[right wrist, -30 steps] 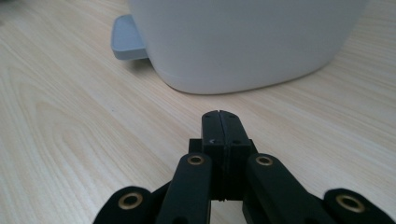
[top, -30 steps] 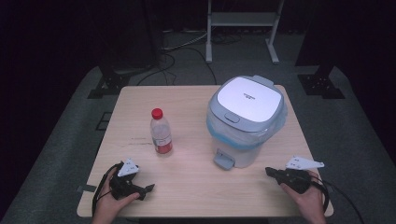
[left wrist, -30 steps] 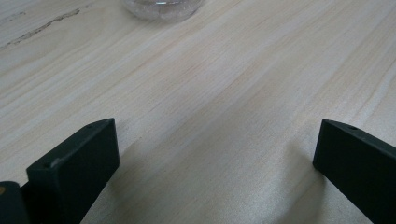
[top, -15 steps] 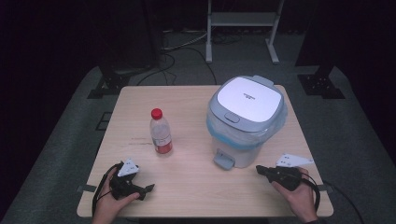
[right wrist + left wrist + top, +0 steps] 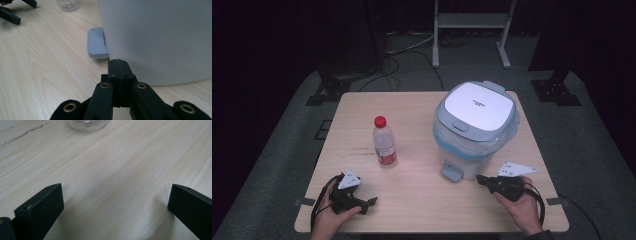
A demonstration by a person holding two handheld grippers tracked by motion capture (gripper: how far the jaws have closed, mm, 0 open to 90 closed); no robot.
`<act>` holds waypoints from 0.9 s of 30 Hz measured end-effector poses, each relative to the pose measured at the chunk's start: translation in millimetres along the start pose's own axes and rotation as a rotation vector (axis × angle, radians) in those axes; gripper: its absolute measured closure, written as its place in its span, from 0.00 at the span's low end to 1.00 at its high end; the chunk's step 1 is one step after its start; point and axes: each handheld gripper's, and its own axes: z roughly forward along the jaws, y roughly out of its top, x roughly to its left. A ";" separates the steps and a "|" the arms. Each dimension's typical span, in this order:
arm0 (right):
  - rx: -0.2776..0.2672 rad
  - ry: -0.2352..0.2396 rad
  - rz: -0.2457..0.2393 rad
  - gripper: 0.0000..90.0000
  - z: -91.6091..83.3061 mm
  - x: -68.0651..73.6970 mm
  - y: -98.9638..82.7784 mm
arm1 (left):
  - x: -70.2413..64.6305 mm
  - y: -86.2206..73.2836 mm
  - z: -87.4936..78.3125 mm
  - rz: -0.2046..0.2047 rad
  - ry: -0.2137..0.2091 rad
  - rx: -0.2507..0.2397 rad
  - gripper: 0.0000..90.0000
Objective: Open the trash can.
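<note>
A white pedal bin with a grey-rimmed lid and a blue liner stands on the right half of the wooden table. Its grey foot pedal sticks out toward the front. A clear bottle with a red cap and red label stands upright left of the bin. My right gripper is shut with nothing in it, lying low on the table; its tips are just short of the bin wall, right of the pedal. My left gripper rests at the front left, its jaws wide open over bare wood.
The bottle's base shows at the top of the left gripper view. In the right gripper view, the left gripper is far off at the top left. Dark floor, cables and a metal stand lie beyond the table's far edge.
My right gripper has slid left along the table toward the bin's pedal. The left gripper, bottle and bin have stayed put.
</note>
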 end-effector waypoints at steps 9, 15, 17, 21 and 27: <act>-0.007 0.017 -0.013 0.99 9.1 7.2 5.7 | 0.0 0.0 0.0 0.000 0.000 0.000 0.00; -0.017 0.020 -0.015 0.99 16.7 14.0 9.3 | 0.0 0.0 0.0 0.000 0.000 0.000 0.00; -0.023 0.022 -0.018 0.99 19.0 15.5 10.6 | 0.0 0.0 0.0 -0.001 0.000 0.000 0.00; -0.030 0.026 -0.029 0.99 24.2 18.7 13.0 | 0.0 0.0 0.0 0.000 0.000 0.000 0.00; -0.033 0.027 -0.035 0.99 32.5 24.7 16.9 | 0.0 0.0 0.0 0.000 0.000 0.000 0.00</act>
